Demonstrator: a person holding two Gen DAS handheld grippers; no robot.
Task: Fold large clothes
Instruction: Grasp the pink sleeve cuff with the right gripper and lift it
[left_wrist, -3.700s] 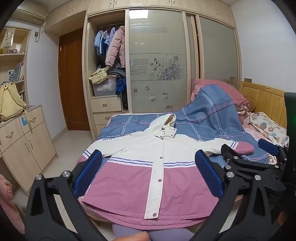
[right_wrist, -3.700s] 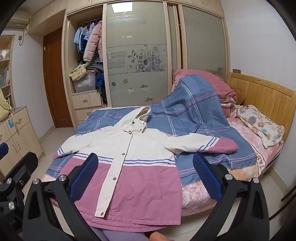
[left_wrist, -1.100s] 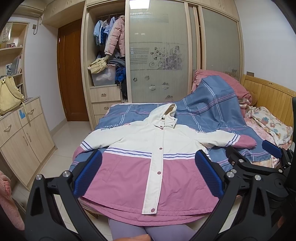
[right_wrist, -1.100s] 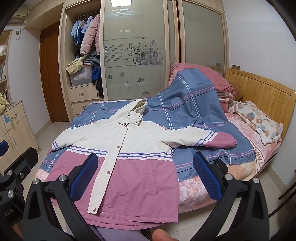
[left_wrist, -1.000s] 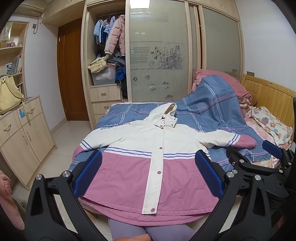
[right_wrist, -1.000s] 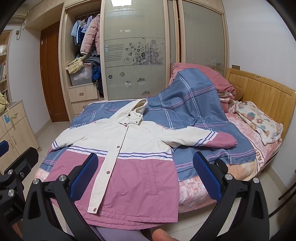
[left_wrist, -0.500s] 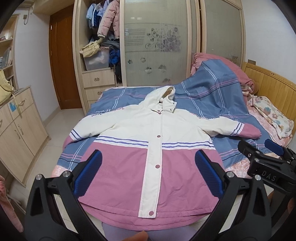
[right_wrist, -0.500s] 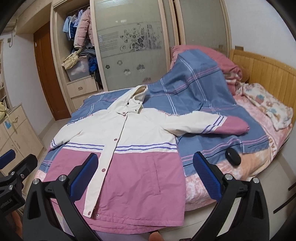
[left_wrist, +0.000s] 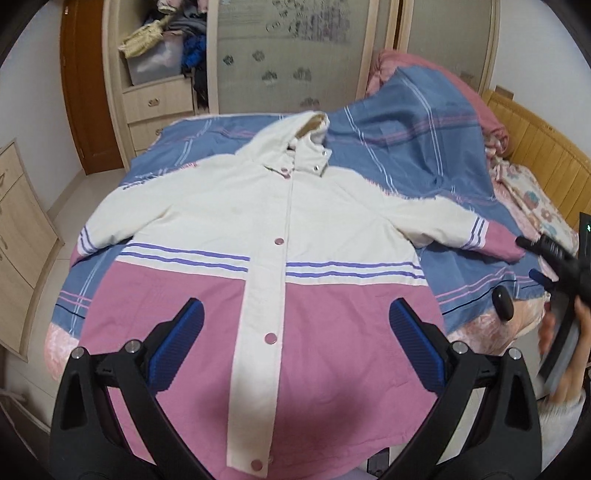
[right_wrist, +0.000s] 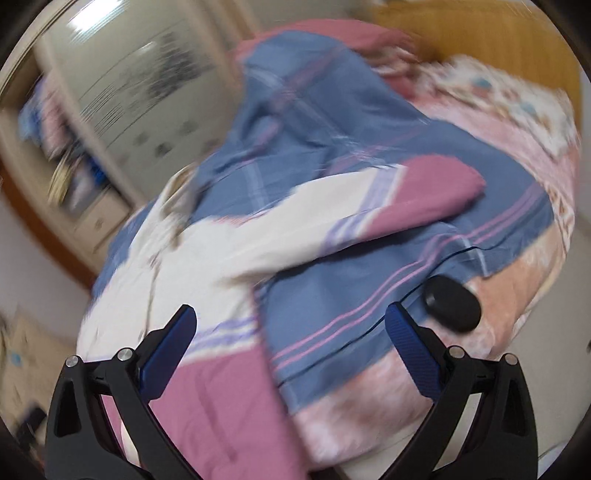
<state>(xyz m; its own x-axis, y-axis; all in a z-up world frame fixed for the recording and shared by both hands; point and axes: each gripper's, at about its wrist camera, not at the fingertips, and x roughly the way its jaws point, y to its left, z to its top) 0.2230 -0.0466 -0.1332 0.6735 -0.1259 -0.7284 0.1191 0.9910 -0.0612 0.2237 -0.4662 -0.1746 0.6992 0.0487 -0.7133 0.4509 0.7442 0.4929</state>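
Note:
A hooded jacket (left_wrist: 266, 229), cream on top and pink below, lies face up and spread flat on the bed, sleeves out to both sides. My left gripper (left_wrist: 295, 328) is open and empty above its pink lower front. My right gripper (right_wrist: 291, 332) is open and empty, tilted, over the bed's front right part near the jacket (right_wrist: 229, 251); its pink-cuffed right sleeve (right_wrist: 424, 195) lies ahead. The right gripper also shows at the right edge of the left wrist view (left_wrist: 546, 258). The right wrist view is blurred.
A blue plaid quilt (left_wrist: 406, 147) is heaped behind the jacket. A small black oval object (right_wrist: 452, 302) lies at the bed's front right edge. A wooden headboard (left_wrist: 535, 140) is on the right, a wardrobe (left_wrist: 166, 99) behind, a cabinet (left_wrist: 18, 221) at left.
Both grippers have moved closer and lower over the bed. The right gripper has swung right toward the sleeve and tilted, blurring its view. The jacket has not moved.

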